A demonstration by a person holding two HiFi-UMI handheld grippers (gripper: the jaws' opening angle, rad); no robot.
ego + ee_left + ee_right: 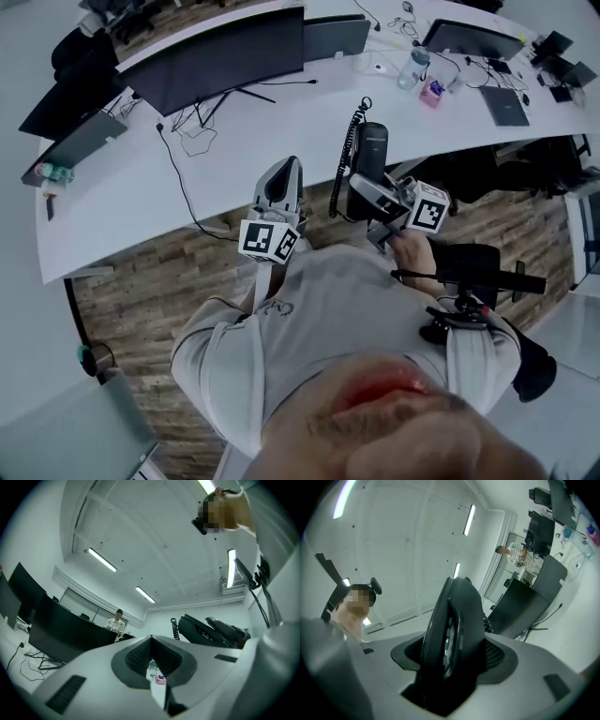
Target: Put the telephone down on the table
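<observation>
Right gripper (367, 190), held close to the person's chest, jaws clamped on a black telephone handset (372, 150). The handset stands nearly upright between the pads, filling the gap. Its black coiled cord (349, 155) hangs along its left side. From above, the handset sits over the near edge of the long white curved table (281, 122); it is in the gripper, not lying on the table.

Left gripper (279, 178) is just beside it, jaws brought together, only a sliver of gap, nothing held. It points toward the same table edge.

Further back on the table: wide black monitor (225, 56), clear water bottle (412, 66), small pink object (432, 91). Wood-plank floor (141, 281) below the near edge.
</observation>
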